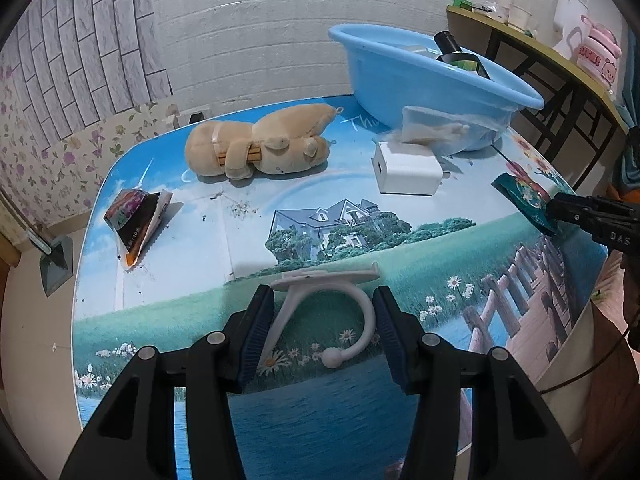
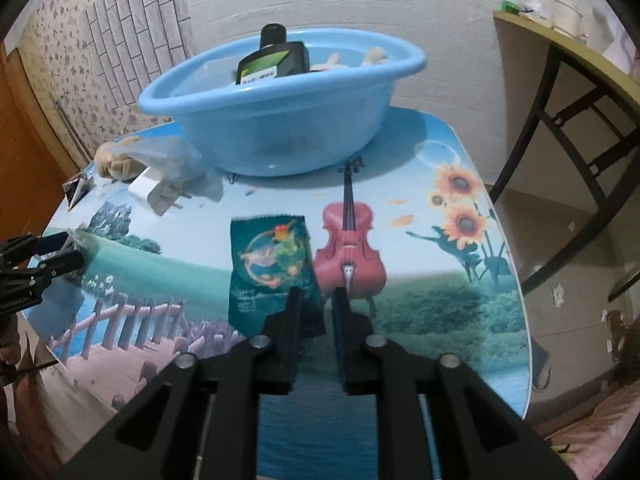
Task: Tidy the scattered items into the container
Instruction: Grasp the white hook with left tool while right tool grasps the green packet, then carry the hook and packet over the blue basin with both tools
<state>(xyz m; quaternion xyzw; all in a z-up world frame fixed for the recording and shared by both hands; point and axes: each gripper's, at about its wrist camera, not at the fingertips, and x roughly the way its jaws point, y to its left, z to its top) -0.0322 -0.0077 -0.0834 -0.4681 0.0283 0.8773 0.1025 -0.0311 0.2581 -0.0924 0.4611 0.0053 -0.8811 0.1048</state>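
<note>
The basin (image 1: 420, 80) sits at the table's (image 1: 200, 300) far edge. The left gripper (image 1: 322, 332) clamps a white hook (image 1: 320, 300).

From the right wrist, the right gripper (image 2: 316, 312) stands narrowly parted over a green packet's (image 2: 272, 264) corner, not pinching it.

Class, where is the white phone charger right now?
In the left wrist view, the white charger lies on the table, right of the plush toy, just before the blue basin.
</note>
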